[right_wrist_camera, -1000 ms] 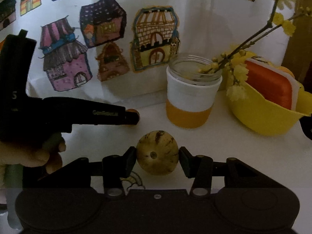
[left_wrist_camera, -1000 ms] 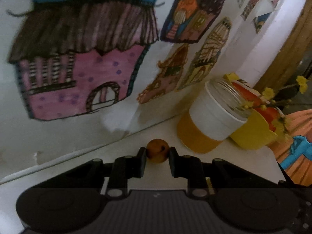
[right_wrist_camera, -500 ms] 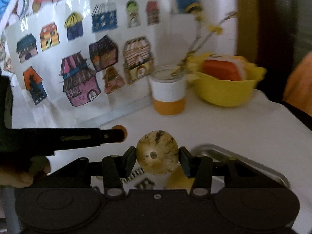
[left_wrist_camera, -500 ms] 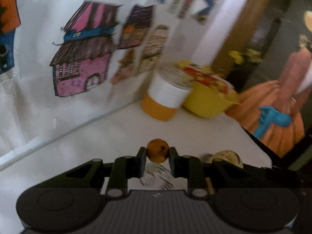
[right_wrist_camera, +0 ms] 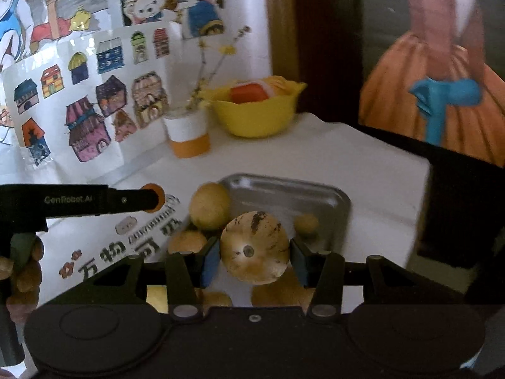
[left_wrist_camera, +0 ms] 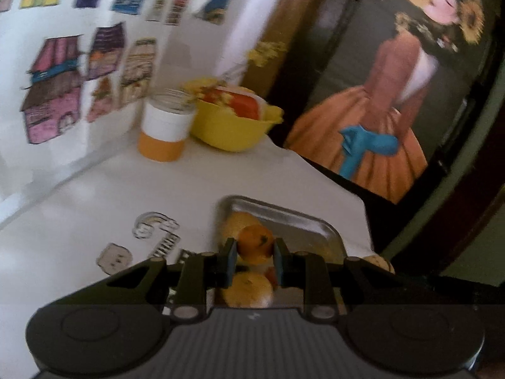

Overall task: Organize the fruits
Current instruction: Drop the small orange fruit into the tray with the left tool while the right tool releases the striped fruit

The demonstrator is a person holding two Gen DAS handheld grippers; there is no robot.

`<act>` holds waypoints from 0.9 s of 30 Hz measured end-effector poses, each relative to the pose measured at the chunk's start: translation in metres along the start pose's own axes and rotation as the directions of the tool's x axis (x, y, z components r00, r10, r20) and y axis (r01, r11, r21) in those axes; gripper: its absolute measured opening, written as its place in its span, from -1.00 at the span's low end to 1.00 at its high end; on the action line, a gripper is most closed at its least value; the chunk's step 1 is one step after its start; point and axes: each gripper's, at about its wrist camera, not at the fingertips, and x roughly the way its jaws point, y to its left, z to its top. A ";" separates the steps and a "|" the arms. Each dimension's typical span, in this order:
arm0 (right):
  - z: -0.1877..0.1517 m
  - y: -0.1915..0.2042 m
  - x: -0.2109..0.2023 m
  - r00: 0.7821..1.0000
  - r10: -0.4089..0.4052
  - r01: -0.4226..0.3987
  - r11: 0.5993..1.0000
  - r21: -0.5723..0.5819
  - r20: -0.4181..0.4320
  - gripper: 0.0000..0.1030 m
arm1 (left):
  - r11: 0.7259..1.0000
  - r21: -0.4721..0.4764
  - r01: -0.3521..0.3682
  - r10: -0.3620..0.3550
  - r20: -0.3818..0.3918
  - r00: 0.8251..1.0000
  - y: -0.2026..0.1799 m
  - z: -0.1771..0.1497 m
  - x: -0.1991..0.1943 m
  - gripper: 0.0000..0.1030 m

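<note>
Small fruit: a small round orange fruit (left_wrist_camera: 255, 248) with a dark stem spot, smooth-skinned, clamped between the two black fingers of the left gripper (left_wrist_camera: 255, 257), held over the near end of the tray.
Large fruit: a round pale-yellow fruit with brown speckles and a central stem dot (right_wrist_camera: 254, 247), pinched between the blue-padded fingers of the right gripper (right_wrist_camera: 254, 260), above the tray's near edge.
Tray: one shiny rectangular metal tray with rounded corners (right_wrist_camera: 318, 194) on the white table (right_wrist_camera: 363, 170).
Fruits in and by the tray: in the right wrist view, one yellowish oval fruit (right_wrist_camera: 209, 205) at the tray's left rim, one small tan one (right_wrist_camera: 305, 223) inside near the right wall, and others partly hidden under the gripper; the exact count cannot be told.
Left wrist view of the tray: at least two yellow-orange fruits, one behind the held fruit (left_wrist_camera: 238, 224) and one below it (left_wrist_camera: 247, 289); blurred.
Left hand: the person's hand (right_wrist_camera: 22, 268) wraps the left tool's handle at the lower left, the tool pointing right, level over the printed table lettering (right_wrist_camera: 126, 246).
Backdrop: one white-and-orange jar with twigs (right_wrist_camera: 187, 132) just beside one yellow bowl (right_wrist_camera: 257, 115), well behind the tray.
</note>
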 end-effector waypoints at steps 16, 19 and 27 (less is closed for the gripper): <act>-0.064 -0.001 -0.012 0.998 -0.051 0.053 0.995 0.083 -0.026 -0.03 | 0.986 0.165 0.037 -0.014 -0.134 0.991 -0.048 -0.042 0.019 -0.48; -0.067 -0.001 -0.008 0.998 -0.058 0.060 0.994 0.091 -0.028 -0.03 | 0.982 0.185 0.031 -0.003 -0.149 0.989 -0.051 -0.044 0.023 -0.48; -0.071 -0.002 -0.001 0.998 -0.053 0.055 0.993 0.105 -0.027 -0.03 | 0.979 0.200 0.021 0.015 -0.175 0.985 -0.053 -0.046 0.032 -0.48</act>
